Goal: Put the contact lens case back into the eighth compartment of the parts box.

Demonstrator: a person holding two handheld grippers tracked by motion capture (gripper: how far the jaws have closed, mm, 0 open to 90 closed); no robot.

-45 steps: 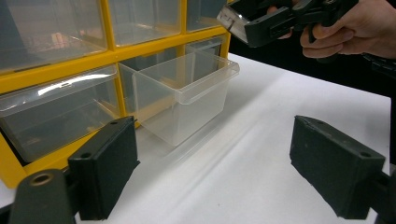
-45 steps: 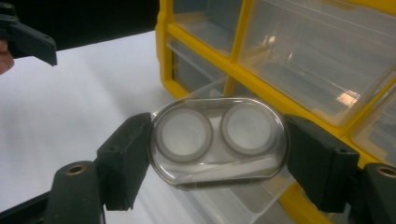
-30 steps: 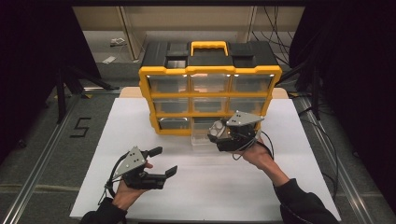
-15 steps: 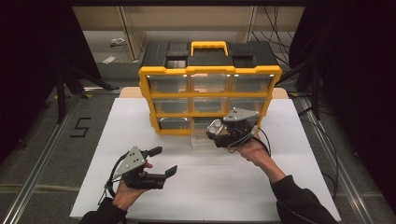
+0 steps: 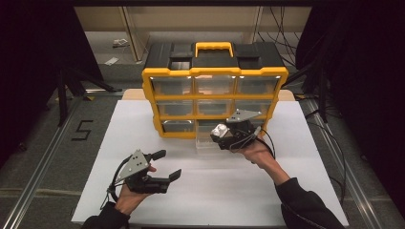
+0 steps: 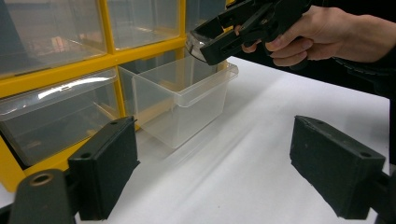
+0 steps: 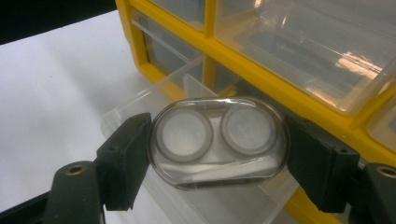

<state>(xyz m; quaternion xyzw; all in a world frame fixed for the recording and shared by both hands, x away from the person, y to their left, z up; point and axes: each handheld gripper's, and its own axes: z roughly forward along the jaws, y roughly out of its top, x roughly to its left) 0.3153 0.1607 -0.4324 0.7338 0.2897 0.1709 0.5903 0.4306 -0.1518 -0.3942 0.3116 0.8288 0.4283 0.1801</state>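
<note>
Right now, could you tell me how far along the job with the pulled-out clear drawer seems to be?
Done: the clear plastic drawer is pulled out of the yellow-framed organiser cabinet onto the white table sheet. In hand: the right gripper is shut on a clear oval twin-well case, held over the drawer. Left, probably: dropping the case in and pushing the drawer shut. The left gripper is open, holding nothing.

1. The left hand [image 5: 125, 198] comes in from the bottom edge and holds the left gripper [image 5: 168, 165] low, its jaws spread wide apart with nothing between them.
2. The right forearm [image 5: 291, 193], in a dark sleeve, reaches forward and inward.
3. The right hand [image 5: 255, 151] holds the right gripper [image 5: 220, 136] raised, its jaws clamped on a clear oval case [image 7: 218, 140].
</note>
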